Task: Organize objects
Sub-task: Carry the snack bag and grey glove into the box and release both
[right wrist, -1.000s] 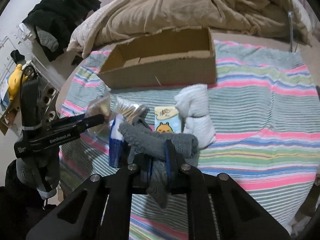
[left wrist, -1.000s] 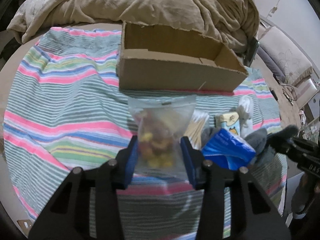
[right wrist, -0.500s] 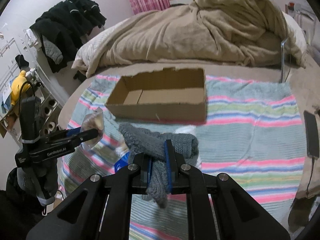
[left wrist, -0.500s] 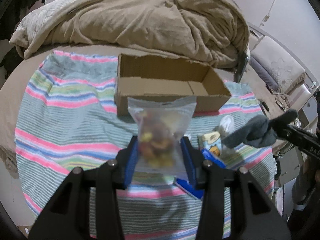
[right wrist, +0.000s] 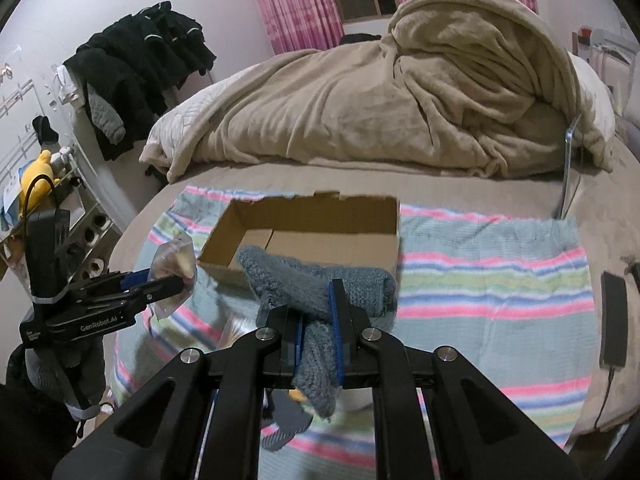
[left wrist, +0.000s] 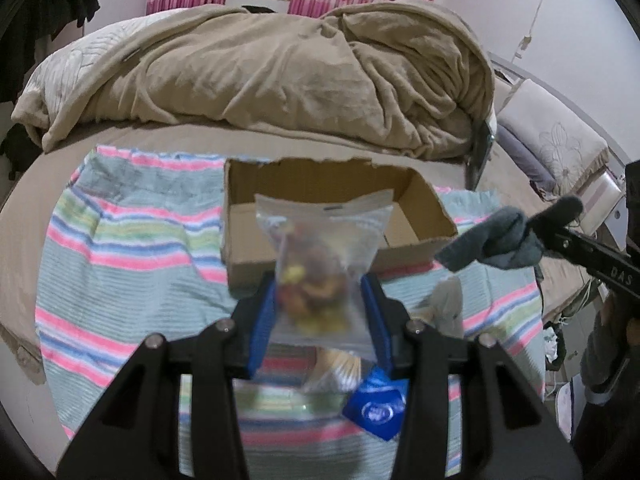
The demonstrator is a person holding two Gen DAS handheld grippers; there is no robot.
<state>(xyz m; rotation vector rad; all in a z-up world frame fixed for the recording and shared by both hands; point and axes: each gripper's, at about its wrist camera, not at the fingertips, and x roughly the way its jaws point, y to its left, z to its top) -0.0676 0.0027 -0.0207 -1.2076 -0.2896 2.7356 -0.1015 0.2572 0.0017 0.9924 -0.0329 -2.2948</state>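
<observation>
Snack bag [left wrist: 320, 264] and grey sock [right wrist: 316, 292] now lifted nearer cardboard box [left wrist: 420, 204].

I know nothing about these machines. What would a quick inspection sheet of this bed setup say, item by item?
Surface: striped pastel towel spread on a tan bed.
Job's things: open brown cardboard box, nothing seen inside; clear zip bag of colourful snacks; fuzzy grey-blue sock.
Clutter: blue foil packet and other small items, blurred, lying on the towel below the bag.
Grippers: left tongs shut on the bag, right tongs shut on the sock, both raised in front of the box.
Cables: black cord from a black phone at the bed's right edge.
Surroundings: rumpled beige blanket, pink curtains, dark clothes hanging.
</observation>
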